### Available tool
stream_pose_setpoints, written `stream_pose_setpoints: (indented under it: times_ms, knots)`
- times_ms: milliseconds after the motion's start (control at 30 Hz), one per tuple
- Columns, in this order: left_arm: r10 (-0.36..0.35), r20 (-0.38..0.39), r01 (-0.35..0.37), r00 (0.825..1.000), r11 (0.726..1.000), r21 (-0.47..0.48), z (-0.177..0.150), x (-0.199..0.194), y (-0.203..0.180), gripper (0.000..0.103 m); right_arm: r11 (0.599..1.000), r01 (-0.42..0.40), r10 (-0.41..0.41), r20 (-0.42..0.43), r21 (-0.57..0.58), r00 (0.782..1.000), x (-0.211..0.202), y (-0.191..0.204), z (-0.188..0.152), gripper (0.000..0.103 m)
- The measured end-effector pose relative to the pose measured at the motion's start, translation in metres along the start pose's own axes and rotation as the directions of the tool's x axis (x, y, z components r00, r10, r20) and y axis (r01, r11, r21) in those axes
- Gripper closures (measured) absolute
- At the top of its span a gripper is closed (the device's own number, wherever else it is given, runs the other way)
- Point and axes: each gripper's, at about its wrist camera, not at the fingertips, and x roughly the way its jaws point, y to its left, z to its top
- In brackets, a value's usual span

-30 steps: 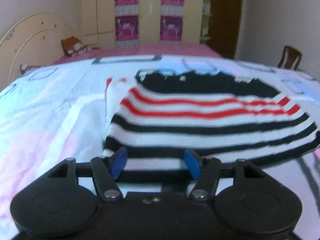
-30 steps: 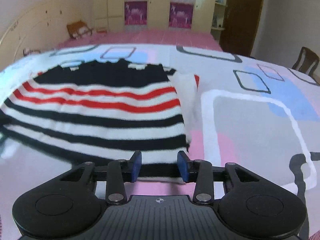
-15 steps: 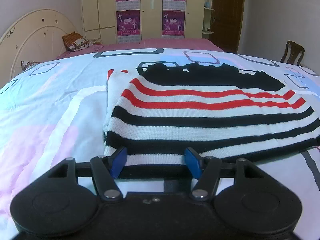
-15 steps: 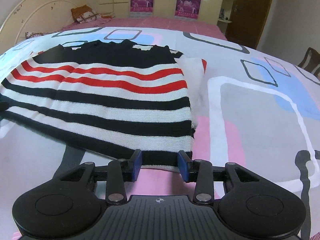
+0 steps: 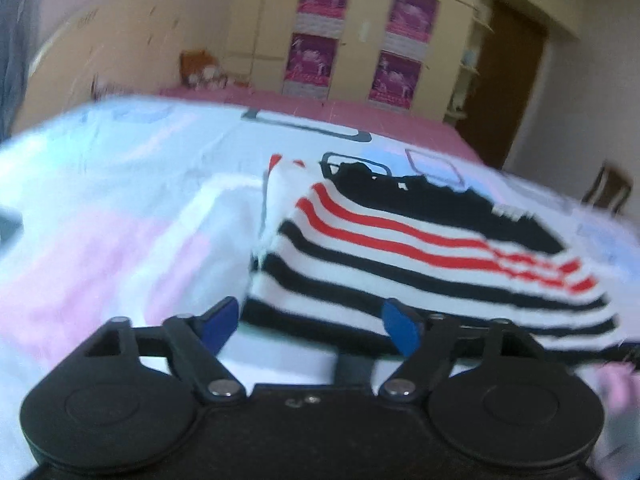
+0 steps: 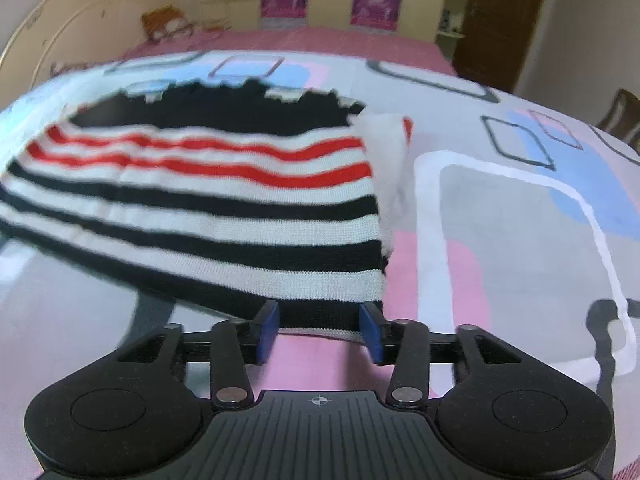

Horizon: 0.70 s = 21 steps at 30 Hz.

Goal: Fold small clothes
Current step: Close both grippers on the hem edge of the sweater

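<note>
Jaws on my left gripper (image 5: 310,330) and right gripper (image 6: 319,332) have just been opening, now apart, clamping nothing. Striped sweater (image 6: 208,196) lies folded on the bed (image 6: 520,240); its near hem sits between the right jaws, probably released. Maybe another fold left. Both grippers angled down at its near edge.

A bedroom in a home. A bed (image 6: 500,220) with a pastel patterned cover spreads out ahead of the tongs, its pale arched headboard (image 6: 68,36) far off to the left with a pillow (image 6: 164,24) beside it. Beyond the bed stands a cream wardrobe (image 5: 360,36) hung with pink posters (image 5: 324,8), a brown door (image 6: 500,20) to its right, and a wooden chair (image 5: 608,194) at far right
</note>
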Motion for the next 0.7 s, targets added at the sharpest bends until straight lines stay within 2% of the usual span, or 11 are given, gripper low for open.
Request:
stream_pose_setpoints:
  times_ms: [33,100,133,167,200,267,300,433,700]
  knots:
    - [-0.018,-0.009,0.018,1.000,0.998,-0.057,-0.002,0.000,0.005,0.030,1.000,-0.012,0.011,0.039,0.016,0.999,-0.008,0.000,-0.001,0.037]
    - [-0.067,-0.024,0.061,0.997,0.978,-0.200,-0.007,0.006,0.016,0.036,0.998,-0.047,0.044,0.096,0.030,0.994,-0.020,0.001,-0.003,0.040]
    - [-0.098,-0.030,0.085,0.995,0.956,-0.282,-0.010,0.010,0.021,0.042,0.997,-0.065,0.060,0.116,0.038,0.991,-0.024,0.001,-0.003,0.049]
    - [-0.128,-0.031,0.109,0.991,0.925,-0.363,-0.014,0.015,0.027,0.045,0.995,-0.091,0.084,0.128,0.046,0.988,-0.026,0.002,-0.002,0.079]
    - [-0.149,-0.028,0.123,0.988,0.895,-0.428,-0.017,0.021,0.032,0.047,0.992,-0.110,0.102,0.124,0.056,0.987,-0.026,0.003,-0.001,0.094]
    - [-0.154,-0.004,0.132,0.988,0.859,-0.494,-0.020,0.029,0.037,0.047,0.990,-0.123,0.112,0.141,0.072,0.984,-0.027,0.005,0.003,0.096]
    - [-0.153,0.010,0.137,0.988,0.848,-0.511,-0.019,0.032,0.039,0.048,0.988,-0.135,0.122,0.151,0.075,0.981,-0.027,0.006,0.005,0.099]
    - [-0.137,0.064,0.149,0.988,0.808,-0.570,-0.019,0.048,0.044,0.053,0.983,-0.166,0.155,0.144,0.072,0.977,-0.018,0.015,0.017,0.099]
    - [-0.106,0.117,0.155,0.987,0.790,-0.593,-0.001,0.075,0.041,0.054,0.961,-0.252,0.238,0.128,0.109,0.963,0.017,0.034,0.048,0.099]
